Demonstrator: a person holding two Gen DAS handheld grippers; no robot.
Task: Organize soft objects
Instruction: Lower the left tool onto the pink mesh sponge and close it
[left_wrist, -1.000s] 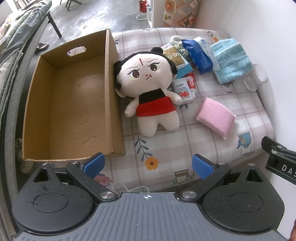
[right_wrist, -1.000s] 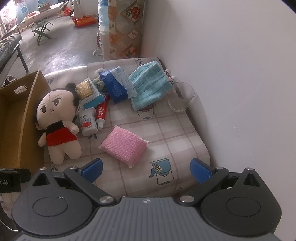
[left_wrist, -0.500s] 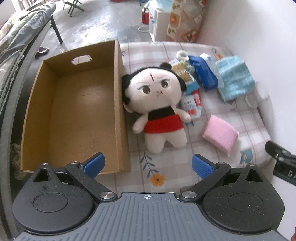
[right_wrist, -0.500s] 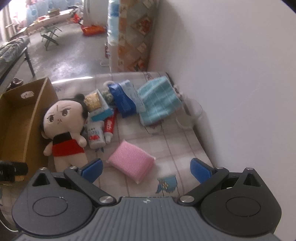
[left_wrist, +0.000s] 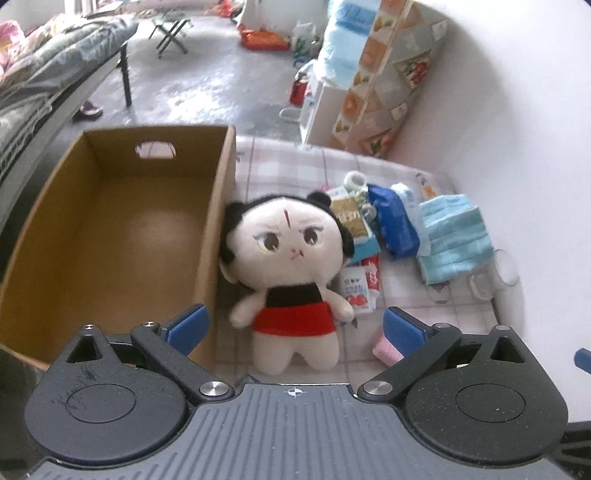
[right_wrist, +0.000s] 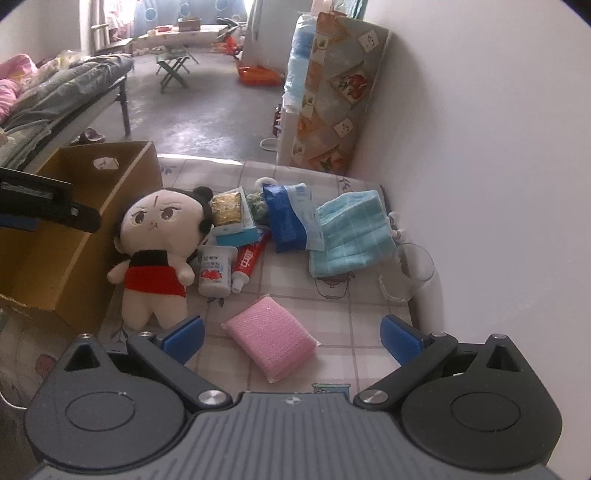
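Note:
A plush doll in a red skirt lies face up beside the brown cardboard box, which is empty. My left gripper hovers open just in front of the doll's legs, holding nothing. A pink sponge lies right ahead of my right gripper, which is open and empty; in the left wrist view only the sponge's corner shows. A folded light-blue towel rests near the wall. The left gripper's body shows at the left of the right wrist view.
A yoghurt bottle, toothpaste tube, blue pouch, snack packets and a clear glass crowd the checked tablecloth. A white wall bounds the right side. Floor, a bed and a stool lie beyond.
Both grippers have dropped lower and tilted up, so more of the room shows. The left one has come close to the doll's legs. Nothing on the table has moved.

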